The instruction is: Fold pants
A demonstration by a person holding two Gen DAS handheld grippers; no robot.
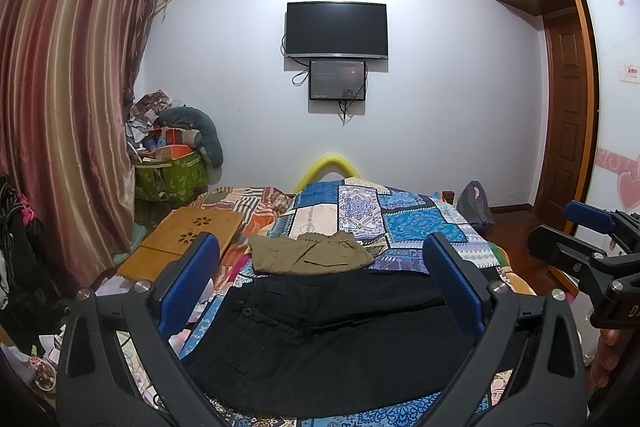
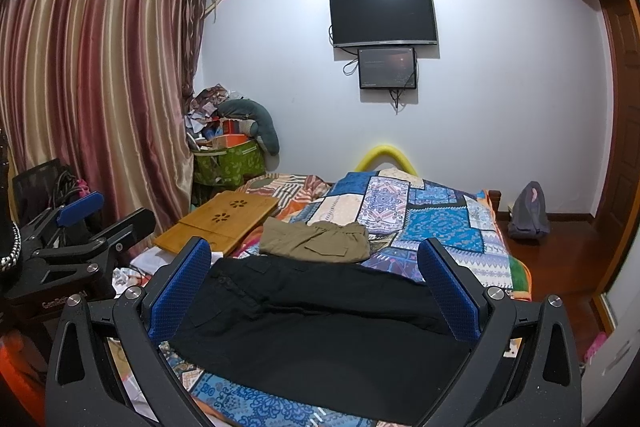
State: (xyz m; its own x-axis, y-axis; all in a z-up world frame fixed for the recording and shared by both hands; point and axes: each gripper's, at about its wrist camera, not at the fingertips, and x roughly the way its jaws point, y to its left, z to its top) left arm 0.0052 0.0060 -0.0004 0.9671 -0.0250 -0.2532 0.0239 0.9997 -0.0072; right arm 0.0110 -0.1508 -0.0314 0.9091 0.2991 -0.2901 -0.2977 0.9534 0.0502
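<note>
- Pants, black, lie spread across the near edge of the bed, flat enough that folding looks not yet begun; buttons and pocket flaps show towards their left side.
- Patchwork bedding in blue covers the bed and gives a broad, soft surface for the fold.
- Bamboo lap tray sits at the bed's left edge, clear of the work.
- Khaki garment, already folded, rests just beyond the pants towards the bed's middle, likely put aside as finished.
- Left tongs hover over the pants, spread wide, gripping nothing.
- Right tongs likewise hang agape above the cloth, apparently poised to pinch an edge.
</note>
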